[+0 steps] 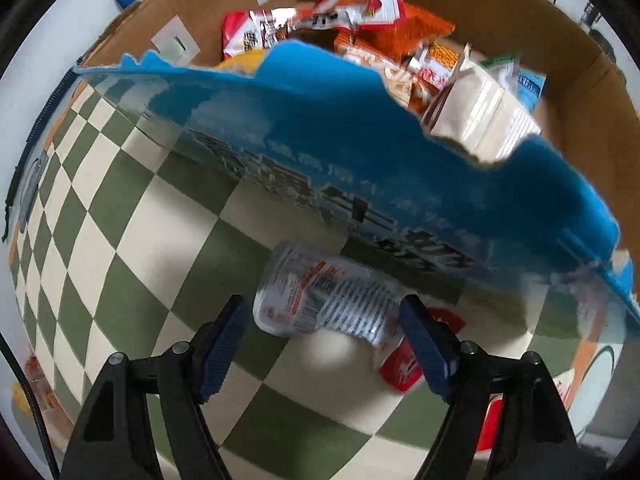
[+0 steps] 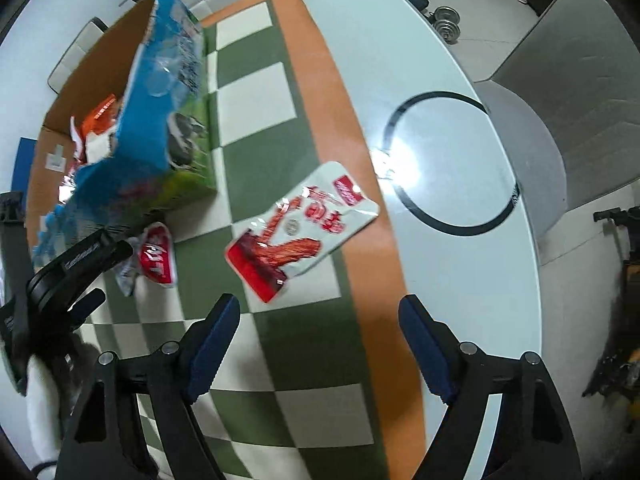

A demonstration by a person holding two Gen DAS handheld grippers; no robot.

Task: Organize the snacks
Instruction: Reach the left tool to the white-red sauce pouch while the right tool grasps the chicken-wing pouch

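Note:
A cardboard box with a torn blue printed front wall holds several snack packets. A small silver and red snack packet lies on the checked cloth just outside that wall. My left gripper is open, its blue pads either side of this packet. In the right wrist view the same packet lies beside the box, and the left gripper's body reaches it. A larger white and red packet lies flat ahead of my right gripper, which is open and empty.
A green and cream checked cloth with an orange border covers part of a white table marked with a black ring. Grey chairs stand beyond the table's far edge. Dumbbells lie on the floor.

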